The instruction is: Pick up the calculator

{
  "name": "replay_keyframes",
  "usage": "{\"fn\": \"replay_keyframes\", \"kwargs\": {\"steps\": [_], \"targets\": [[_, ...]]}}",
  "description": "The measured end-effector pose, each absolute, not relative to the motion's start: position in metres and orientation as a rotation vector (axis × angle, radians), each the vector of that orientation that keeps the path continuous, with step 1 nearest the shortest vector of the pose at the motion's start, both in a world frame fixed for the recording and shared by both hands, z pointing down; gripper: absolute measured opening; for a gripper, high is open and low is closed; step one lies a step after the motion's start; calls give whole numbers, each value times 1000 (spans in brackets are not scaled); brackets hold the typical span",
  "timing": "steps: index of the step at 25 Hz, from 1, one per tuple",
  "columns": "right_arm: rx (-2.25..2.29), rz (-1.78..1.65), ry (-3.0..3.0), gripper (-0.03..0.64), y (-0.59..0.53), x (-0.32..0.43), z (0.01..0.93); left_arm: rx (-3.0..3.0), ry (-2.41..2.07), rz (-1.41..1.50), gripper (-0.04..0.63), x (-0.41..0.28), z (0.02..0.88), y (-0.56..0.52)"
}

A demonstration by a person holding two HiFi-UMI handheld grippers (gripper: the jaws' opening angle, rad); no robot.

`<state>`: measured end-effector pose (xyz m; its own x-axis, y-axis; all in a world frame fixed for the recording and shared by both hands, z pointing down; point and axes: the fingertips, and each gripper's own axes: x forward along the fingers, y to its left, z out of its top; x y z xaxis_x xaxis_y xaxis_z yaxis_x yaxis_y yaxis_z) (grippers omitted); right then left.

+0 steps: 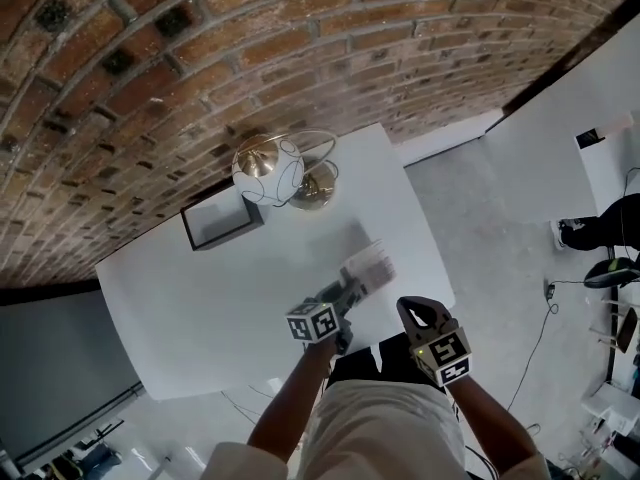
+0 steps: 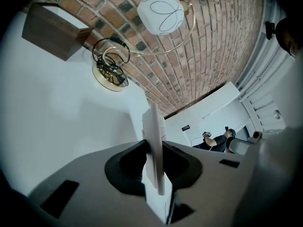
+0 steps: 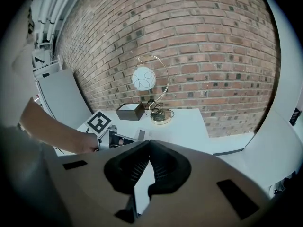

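Observation:
The calculator (image 1: 368,268) is a thin, pale slab held above the white table (image 1: 200,298) near its right front part. My left gripper (image 1: 350,290) is shut on its near end. In the left gripper view the calculator (image 2: 154,141) stands edge-on between the dark pads, which press on both faces, and the left gripper (image 2: 155,155) is lifted off the tabletop. My right gripper (image 1: 412,313) hovers just right of it by the table's front edge. In the right gripper view the right gripper (image 3: 149,144) has its tips together with nothing between them.
A globe lamp (image 1: 270,168) on a brass ring base and a dark open box (image 1: 222,223) stand at the back of the table against the brick wall. Grey floor and a seated person (image 1: 600,228) lie to the right.

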<state>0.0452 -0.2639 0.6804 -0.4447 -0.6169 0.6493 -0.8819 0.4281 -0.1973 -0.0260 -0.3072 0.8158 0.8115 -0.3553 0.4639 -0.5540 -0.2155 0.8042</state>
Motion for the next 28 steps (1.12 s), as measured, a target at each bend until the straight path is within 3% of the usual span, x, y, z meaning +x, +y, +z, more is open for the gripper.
{"fn": "replay_keyframes", "kwargs": {"steps": [28], "targets": [[1291, 519, -2437, 11, -242, 49, 549, 2000, -969, -95, 92, -75, 624, -261]]}}
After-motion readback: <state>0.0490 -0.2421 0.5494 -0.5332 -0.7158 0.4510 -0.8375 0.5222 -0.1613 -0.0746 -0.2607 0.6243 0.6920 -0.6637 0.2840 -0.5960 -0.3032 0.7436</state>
